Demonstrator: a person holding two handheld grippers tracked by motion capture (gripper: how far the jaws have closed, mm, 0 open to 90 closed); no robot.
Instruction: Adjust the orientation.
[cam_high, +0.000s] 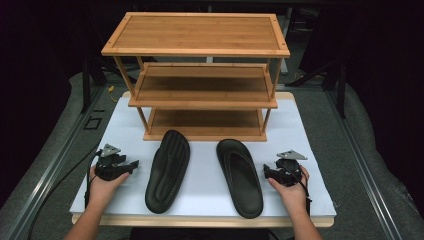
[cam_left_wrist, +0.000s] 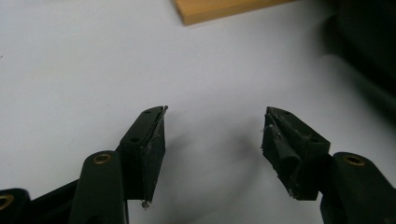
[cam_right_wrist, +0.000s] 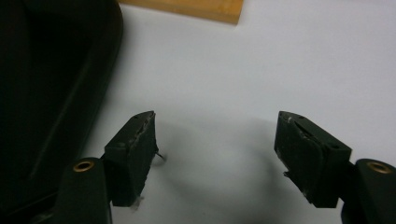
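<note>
both jaws wide open, nothing held. left gripper (cam_high: 131, 164) beside upturned slipper (cam_high: 168, 170), right gripper (cam_high: 266, 172) beside upright slipper (cam_high: 240, 176). i pinch each side rim low, then lift toward rack (cam_high: 205, 134).

Your two slippers (cam_high: 168, 170) (cam_high: 240, 176) lay side by side before the shelf rack (cam_high: 200, 75), between your left gripper (cam_high: 131, 165) and right gripper (cam_high: 266, 173).

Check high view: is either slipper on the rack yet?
No. Both slippers, left and right, lie on the white table before the rack.
</note>
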